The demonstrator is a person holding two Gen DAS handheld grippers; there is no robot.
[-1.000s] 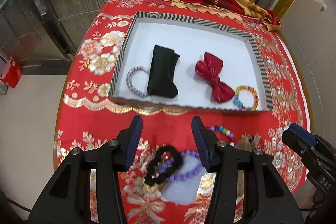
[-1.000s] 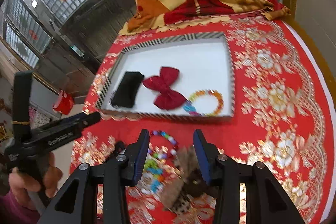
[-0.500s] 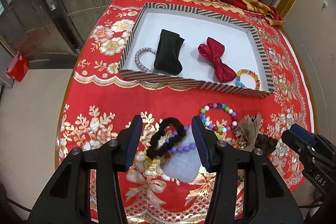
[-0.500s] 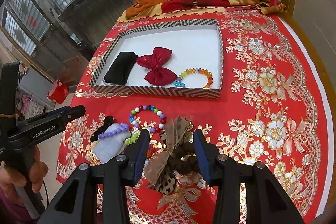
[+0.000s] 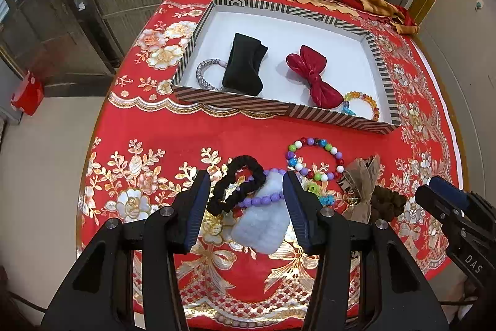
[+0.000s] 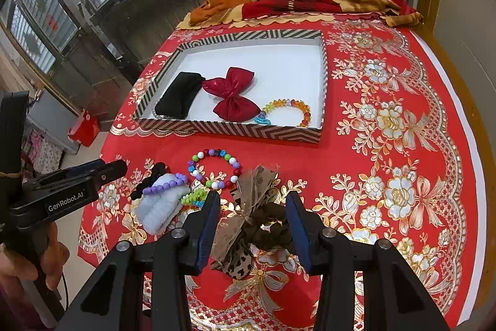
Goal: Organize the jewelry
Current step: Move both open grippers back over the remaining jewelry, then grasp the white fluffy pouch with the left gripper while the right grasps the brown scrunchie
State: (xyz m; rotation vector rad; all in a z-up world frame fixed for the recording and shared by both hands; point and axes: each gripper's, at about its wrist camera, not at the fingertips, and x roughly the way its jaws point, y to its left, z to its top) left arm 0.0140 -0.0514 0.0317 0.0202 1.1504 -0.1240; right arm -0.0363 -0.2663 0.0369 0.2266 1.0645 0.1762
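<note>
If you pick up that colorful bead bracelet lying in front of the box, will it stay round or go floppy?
The bead bracelet would probably sag into a droopy oval, since it looks like separate round beads on a string. The glossy beads may slip between the fingers. It seems light, and lying flat it shouldn't roll.

Jewelry partly sorted into the tray

Mid-frame, the shallow stripe-edged white tray [image 5: 279, 109] holds a black velvet bow [image 5: 243, 69], red satin bow [image 5: 313, 76], silver bracelet [image 5: 203, 75] and amber bead bracelet [image 5: 364, 103]; below lie a multicoloured bead bracelet [image 5: 313, 158], black scrunchie [image 5: 238, 183] and purple bead bracelet [image 5: 263, 200].
</note>
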